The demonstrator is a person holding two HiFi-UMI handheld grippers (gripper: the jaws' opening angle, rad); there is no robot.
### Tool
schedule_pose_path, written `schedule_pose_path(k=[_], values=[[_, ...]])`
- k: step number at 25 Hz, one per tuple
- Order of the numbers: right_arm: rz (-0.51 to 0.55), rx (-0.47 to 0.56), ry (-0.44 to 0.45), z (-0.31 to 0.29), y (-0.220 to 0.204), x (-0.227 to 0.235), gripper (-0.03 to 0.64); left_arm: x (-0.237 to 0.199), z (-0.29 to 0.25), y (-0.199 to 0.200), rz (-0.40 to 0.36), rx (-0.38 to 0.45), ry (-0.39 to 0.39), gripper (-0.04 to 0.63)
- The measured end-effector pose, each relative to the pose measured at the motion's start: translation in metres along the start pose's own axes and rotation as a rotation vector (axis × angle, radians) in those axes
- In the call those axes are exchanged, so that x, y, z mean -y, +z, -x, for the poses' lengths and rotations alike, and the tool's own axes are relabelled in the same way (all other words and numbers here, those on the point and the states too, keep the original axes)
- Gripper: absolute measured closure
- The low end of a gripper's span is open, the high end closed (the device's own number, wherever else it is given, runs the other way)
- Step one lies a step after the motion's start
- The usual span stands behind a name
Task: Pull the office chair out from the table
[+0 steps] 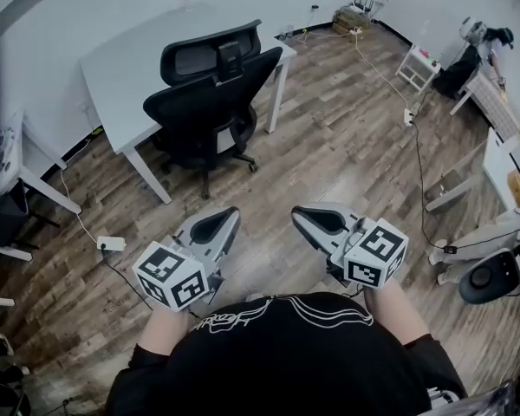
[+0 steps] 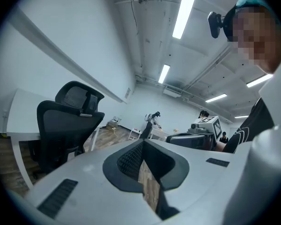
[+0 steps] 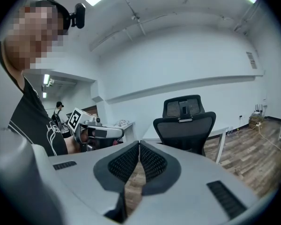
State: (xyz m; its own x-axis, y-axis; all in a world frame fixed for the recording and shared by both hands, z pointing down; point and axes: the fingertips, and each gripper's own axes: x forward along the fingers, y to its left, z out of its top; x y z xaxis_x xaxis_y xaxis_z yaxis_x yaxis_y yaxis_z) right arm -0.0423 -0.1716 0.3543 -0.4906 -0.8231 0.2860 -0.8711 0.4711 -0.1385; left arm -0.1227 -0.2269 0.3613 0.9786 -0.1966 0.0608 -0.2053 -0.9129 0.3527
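Observation:
A black office chair (image 1: 206, 102) with a mesh back and headrest stands tucked against a white table (image 1: 130, 59) at the upper left, its back turned toward me. Both grippers hover close to my body, well short of the chair. My left gripper (image 1: 230, 217) has its jaws closed together on nothing, and so does my right gripper (image 1: 302, 217). The left gripper view has the chair (image 2: 61, 125) at left beyond the closed left gripper (image 2: 143, 144). In the right gripper view the chair (image 3: 185, 125) rises behind the closed right gripper (image 3: 139, 146).
Wood floor lies between me and the chair. A power strip (image 1: 111, 243) and cables trail at left, and another cable (image 1: 413, 146) runs along the right. White furniture (image 1: 503, 163) lines the right side, with a small stand (image 1: 419, 63) and boxes (image 1: 351, 17) near the far wall.

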Motion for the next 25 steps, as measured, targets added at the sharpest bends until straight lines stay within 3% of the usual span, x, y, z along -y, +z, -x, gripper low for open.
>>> schedule_pose_path(k=[4, 10, 18, 25], values=[[0.031, -0.007, -0.016, -0.005, 0.009, 0.02, 0.578, -0.016, -0.001, 0.008, -0.018, 0.009, 0.024, 0.589], [0.064, 0.046, 0.033, -0.02, 0.034, 0.054, 0.578, -0.039, -0.007, 0.024, -0.051, 0.031, 0.11, 0.589], [0.072, -0.001, 0.13, -0.073, 0.046, 0.135, 0.578, -0.105, -0.048, 0.051, -0.146, 0.007, 0.316, 0.588], [0.087, -0.025, 0.234, -0.121, 0.063, 0.224, 0.577, -0.175, -0.103, 0.063, -0.144, -0.042, 0.456, 0.587]])
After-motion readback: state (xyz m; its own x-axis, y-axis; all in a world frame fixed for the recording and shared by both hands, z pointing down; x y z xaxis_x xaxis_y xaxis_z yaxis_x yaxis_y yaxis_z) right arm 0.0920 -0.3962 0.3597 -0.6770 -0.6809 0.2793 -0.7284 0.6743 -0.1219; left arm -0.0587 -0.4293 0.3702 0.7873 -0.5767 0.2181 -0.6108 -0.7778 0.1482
